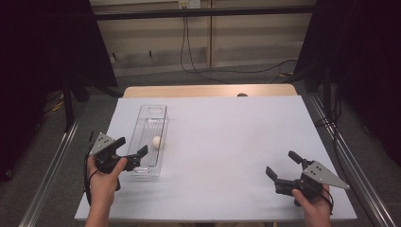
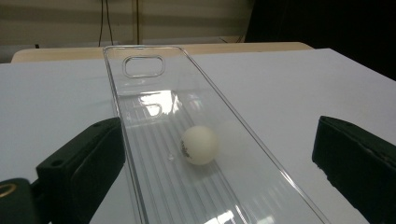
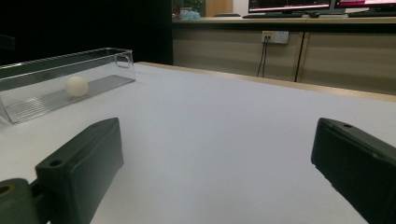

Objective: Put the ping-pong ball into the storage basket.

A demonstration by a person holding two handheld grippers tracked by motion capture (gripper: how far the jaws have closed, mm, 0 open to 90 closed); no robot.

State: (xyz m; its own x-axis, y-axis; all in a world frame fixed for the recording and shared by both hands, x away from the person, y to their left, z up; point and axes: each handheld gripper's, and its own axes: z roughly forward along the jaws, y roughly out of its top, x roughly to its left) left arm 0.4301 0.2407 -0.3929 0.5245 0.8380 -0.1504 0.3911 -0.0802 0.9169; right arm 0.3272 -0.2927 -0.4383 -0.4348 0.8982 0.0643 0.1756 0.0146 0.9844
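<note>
The white ping-pong ball (image 2: 199, 144) lay mid-frame in the clear plastic tray (image 2: 140, 74), left gripper (image 1: 132, 148) spread astride it, right gripper (image 1: 283, 165) spread lower right.

A white ball (image 2: 200, 144) lies inside a long clear tray (image 2: 140, 65) on the table

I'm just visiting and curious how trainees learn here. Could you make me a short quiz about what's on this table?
1. True or false: the white ball lies inside the clear tray.
2. Which tongs are at the tray's near end: left or right?
3. Multiple choice: the right tongs are (A) shut on the ball, (B) open with nothing between them, (C) shut on the tray.

Key: 1 true; 2 left, open, one arm on each side of the tray; 3 B.
</note>
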